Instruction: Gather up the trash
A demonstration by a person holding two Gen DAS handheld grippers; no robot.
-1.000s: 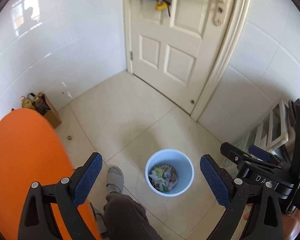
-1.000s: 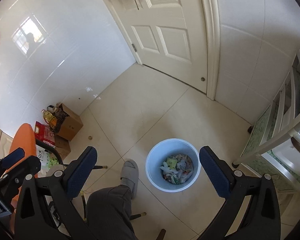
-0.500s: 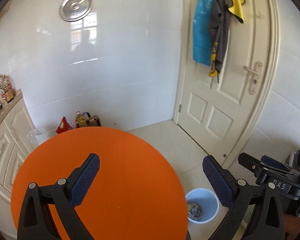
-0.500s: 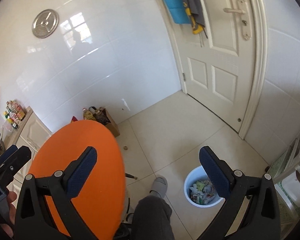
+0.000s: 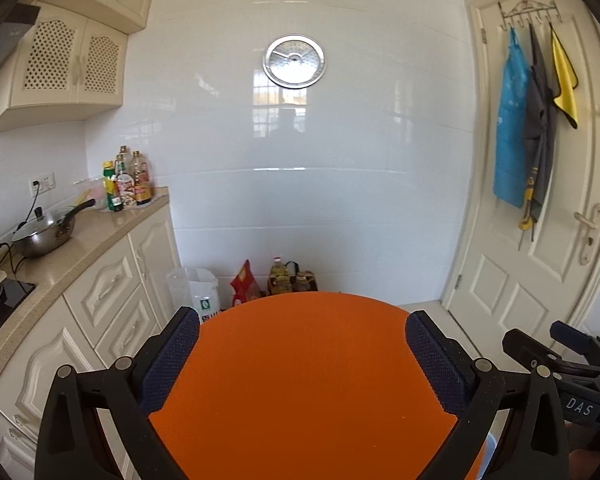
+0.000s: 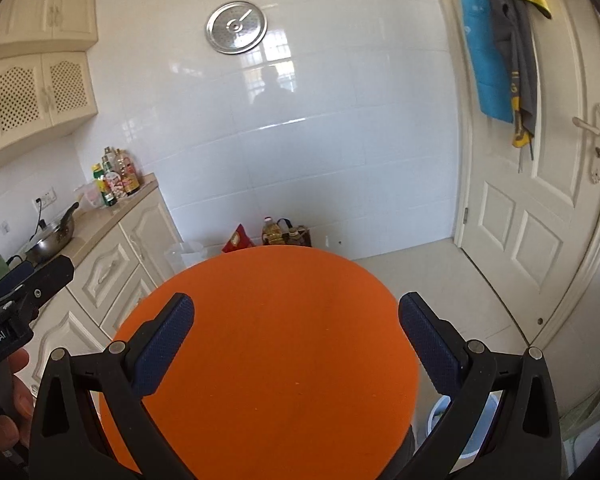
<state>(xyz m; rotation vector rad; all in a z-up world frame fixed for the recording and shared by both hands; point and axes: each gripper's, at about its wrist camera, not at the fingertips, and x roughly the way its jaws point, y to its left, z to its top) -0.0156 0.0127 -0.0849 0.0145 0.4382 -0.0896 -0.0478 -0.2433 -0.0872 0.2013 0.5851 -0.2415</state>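
Note:
A round orange table (image 5: 300, 380) fills the lower middle of both views (image 6: 268, 344); no trash shows on it. My left gripper (image 5: 302, 362) is open and empty above the table top. My right gripper (image 6: 296, 346) is open and empty above it too. The pale blue trash bin (image 6: 440, 410) shows only as a sliver beside the table's right edge, mostly hidden by the table and my right finger. The right gripper's body shows at the right edge of the left wrist view (image 5: 568, 364).
Cream cabinets with a beige counter (image 5: 80, 252) run along the left, holding a wok (image 5: 44, 232) and bottles (image 5: 126, 184). Bags and oil bottles (image 5: 276, 280) stand at the white tiled wall. A white door (image 5: 540, 240) with hanging aprons is at the right.
Both grippers have tilted up and swung left from looking down at the bin and floor to facing the table and wall. The bin has dropped almost out of sight. Both stay open.

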